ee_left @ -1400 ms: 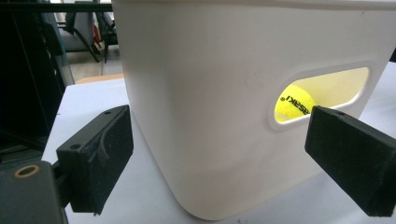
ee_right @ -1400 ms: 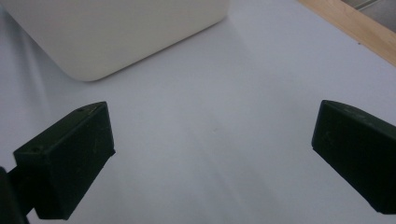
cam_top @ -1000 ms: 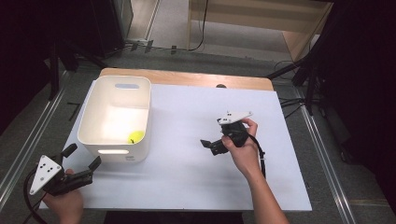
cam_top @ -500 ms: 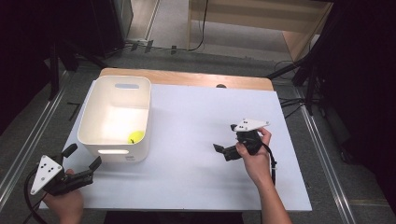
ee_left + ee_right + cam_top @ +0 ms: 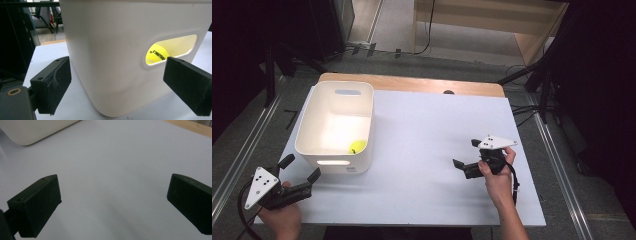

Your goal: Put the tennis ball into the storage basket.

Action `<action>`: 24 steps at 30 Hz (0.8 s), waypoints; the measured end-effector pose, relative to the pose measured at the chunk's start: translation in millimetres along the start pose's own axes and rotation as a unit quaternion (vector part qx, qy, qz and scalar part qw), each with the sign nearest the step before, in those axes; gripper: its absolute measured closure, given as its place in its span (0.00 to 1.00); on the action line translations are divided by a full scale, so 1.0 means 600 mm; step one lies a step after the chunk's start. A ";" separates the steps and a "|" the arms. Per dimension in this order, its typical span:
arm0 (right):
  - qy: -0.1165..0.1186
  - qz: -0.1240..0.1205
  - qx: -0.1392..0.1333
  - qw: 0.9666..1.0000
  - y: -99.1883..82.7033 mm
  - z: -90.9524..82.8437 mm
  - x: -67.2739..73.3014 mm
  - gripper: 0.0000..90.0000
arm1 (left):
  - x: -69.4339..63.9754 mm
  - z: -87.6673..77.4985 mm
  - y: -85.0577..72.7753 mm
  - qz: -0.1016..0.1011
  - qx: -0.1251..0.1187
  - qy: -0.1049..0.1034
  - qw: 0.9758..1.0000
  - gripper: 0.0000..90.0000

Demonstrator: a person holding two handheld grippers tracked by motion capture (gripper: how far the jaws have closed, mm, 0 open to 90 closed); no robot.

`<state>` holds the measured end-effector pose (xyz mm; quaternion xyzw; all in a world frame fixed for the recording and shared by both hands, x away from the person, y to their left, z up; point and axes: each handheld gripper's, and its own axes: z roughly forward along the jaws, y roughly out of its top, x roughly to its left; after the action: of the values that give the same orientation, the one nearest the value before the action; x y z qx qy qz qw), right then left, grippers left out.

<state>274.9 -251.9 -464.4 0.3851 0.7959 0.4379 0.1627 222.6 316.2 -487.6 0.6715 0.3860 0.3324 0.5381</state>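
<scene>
A white plastic bin [image 5: 335,125] with rounded corners and slot handles stands on the left part of the white surface [image 5: 422,150]. Inside it, near its front right corner, lies a yellow tennis ball [image 5: 358,147]. In the left gripper view the ball [image 5: 157,53] shows through the handle slot in the bin's near wall [image 5: 112,50], with black lettering on its felt.

At the front left corner of the surface, the left tool [image 5: 302,169] is held low in the person's left hand [image 5: 282,220], its grey three-cornered plate uppermost. Its jaws stand wide apart and point toward the bin's near wall, just in front of it without touching; nothing lies between them.

Farther right, the middle of the surface is bare. The right tool [image 5: 466,153] sits over the right part of the surface, well apart from the bin, gripped in the right hand [image 5: 497,175] with the forearm coming in from the bottom edge. Its jaws are also spread wide and empty, pointing left across the surface; in the right gripper view they frame plain white surface [image 5: 112,170], with a corner of the bin [image 5: 32,131] at upper left.

Beyond the white sheet a strip of wooden tabletop [image 5: 412,84] shows along the far edge. A grey floor [image 5: 452,55] with cables lies behind.
</scene>
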 end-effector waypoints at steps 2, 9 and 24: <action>-0.002 0.000 -0.004 1.000 -0.007 -0.007 -0.003 0.00 | 0.000 0.000 0.000 0.000 0.001 0.001 1.000 0.09; -0.009 0.015 -0.009 1.000 -0.035 -0.027 -0.016 0.00 | 0.000 0.001 0.000 0.001 0.000 0.000 1.000 0.09; -0.030 0.045 -0.021 0.998 -0.087 -0.065 -0.041 0.00 | 0.000 0.002 0.000 0.002 0.002 0.000 1.000 0.09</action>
<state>243.2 -309.5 -487.1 0.4303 0.7631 0.4494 0.1744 223.5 315.6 -487.9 0.6733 0.3855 0.3331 0.5358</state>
